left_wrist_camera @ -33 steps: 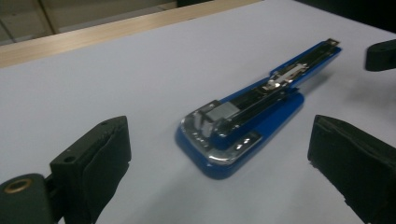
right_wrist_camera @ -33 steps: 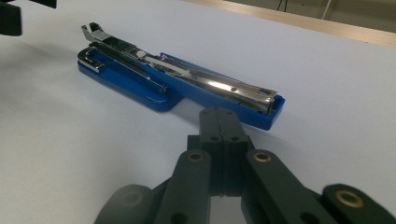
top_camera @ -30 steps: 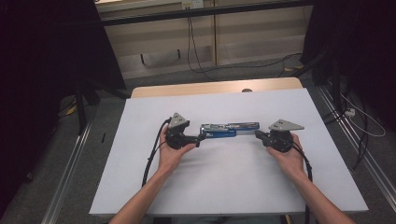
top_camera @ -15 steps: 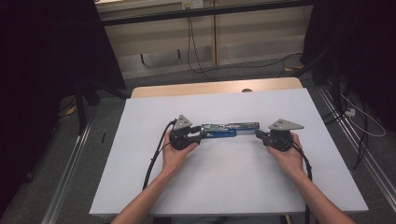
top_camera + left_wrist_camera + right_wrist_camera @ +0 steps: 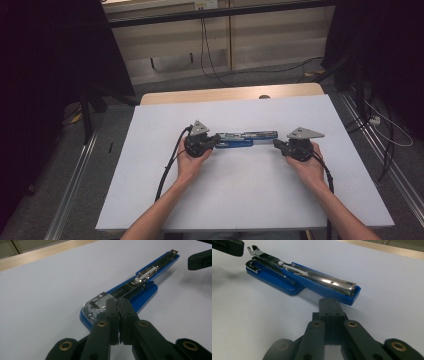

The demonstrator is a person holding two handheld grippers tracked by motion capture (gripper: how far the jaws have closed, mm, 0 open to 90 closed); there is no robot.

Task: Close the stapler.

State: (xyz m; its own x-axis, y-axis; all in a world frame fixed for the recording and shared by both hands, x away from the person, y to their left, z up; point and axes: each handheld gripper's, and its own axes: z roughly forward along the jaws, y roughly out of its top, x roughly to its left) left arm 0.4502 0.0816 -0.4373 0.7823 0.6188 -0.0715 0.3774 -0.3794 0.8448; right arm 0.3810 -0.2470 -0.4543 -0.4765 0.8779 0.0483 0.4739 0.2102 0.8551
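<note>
A blue stapler (image 5: 245, 139) lies swung open and flat on the white table top (image 5: 250, 200), its chrome magazine facing up. My left gripper (image 5: 216, 141) is shut, and its tips (image 5: 119, 302) rest at the stapler's (image 5: 140, 287) chrome-capped left end. My right gripper (image 5: 276, 143) is also shut, with its tips (image 5: 332, 301) just short of the stapler's (image 5: 312, 281) blue right end. Each gripper points at the other along the stapler. The right gripper's jaw (image 5: 200, 260) appears at the far end in the left gripper view.
A strip of bare wood (image 5: 230, 93) runs along the table's far edge. Black cables (image 5: 167, 167) trail from both grippers back over the table. Metal rails (image 5: 75, 170) and loose cables (image 5: 385, 130) lie on the floor at both sides.
My left gripper has shifted slightly right, up against the stapler's left end. The stapler and the right gripper have hardly moved.
</note>
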